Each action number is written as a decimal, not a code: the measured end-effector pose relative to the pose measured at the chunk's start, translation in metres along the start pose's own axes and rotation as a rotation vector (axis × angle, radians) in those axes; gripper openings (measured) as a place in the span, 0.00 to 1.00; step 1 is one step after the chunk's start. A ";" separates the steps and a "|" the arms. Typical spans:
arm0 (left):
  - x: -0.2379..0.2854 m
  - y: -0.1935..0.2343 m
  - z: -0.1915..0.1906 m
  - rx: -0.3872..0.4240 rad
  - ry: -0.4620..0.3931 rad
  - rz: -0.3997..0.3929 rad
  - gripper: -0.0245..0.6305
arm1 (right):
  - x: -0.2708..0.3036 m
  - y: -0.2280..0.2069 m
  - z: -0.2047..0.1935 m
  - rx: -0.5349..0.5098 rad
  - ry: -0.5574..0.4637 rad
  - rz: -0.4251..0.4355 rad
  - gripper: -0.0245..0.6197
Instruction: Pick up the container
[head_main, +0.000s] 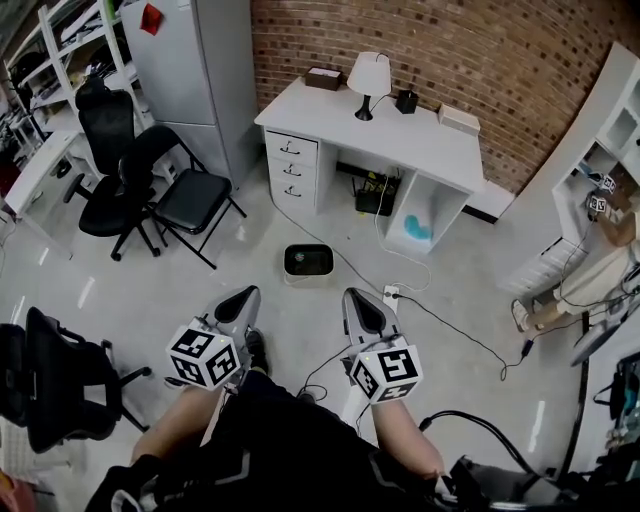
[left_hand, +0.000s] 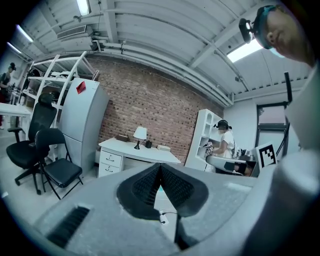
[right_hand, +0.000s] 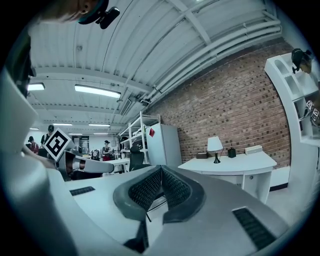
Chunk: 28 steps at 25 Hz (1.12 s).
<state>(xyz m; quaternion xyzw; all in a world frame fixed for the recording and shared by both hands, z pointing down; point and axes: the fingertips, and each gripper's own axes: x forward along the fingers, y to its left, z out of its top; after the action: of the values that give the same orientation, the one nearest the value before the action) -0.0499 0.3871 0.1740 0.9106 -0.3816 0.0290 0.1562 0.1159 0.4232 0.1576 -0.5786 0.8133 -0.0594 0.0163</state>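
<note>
- Floor (head_main: 120, 290): pale and glossy. It is the surface on which the task's item stands, so the pickup has to be made low down, not from any furniture.
- Tabletop (head_main: 400, 130): white, set against the brick wall, carrying a lamp (head_main: 368, 80) and a few small boxes. It is judged to play no part in the pickup.
- Left claw (head_main: 238, 298): held low, just ahead of the person's lap, pointing forward. The left gripper view shows its ribbed pads pressed together at the tips with nothing between them, so it is clenched and empty. It must be opened before any grasp.
- Right claw (head_main: 362, 303): beside the left claw at matching height and pointing the same way. The right gripper view shows its pads meeting at the tips with nothing held, so it too is clenched and empty.
- Container (head_main: 308, 262): small and rounded, with a dark rim and a pale middle. It sits upright on the floor between the tabletop and the person, ahead of both claws and roughly between their lines. It is apart from each claw and untouched. No stage of the task is judged complete: the reach down, opening, closing on it and lift all remain.
- Power strip (head_main: 390, 294): on the floor just ahead of the right claw, its cable running past the container. It is judged a possible snag on approach.
</note>
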 end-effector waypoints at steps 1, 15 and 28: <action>0.003 0.006 0.001 -0.002 -0.003 -0.004 0.05 | 0.006 0.000 0.000 -0.002 0.000 -0.003 0.05; 0.087 0.106 0.026 -0.052 0.006 -0.050 0.05 | 0.133 -0.016 0.002 -0.049 0.067 -0.009 0.05; 0.152 0.224 0.040 -0.088 0.058 -0.065 0.05 | 0.277 -0.027 -0.005 -0.061 0.132 -0.020 0.05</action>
<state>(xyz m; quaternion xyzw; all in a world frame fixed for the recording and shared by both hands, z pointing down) -0.1031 0.1222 0.2207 0.9135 -0.3482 0.0334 0.2077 0.0488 0.1536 0.1778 -0.5816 0.8083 -0.0728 -0.0558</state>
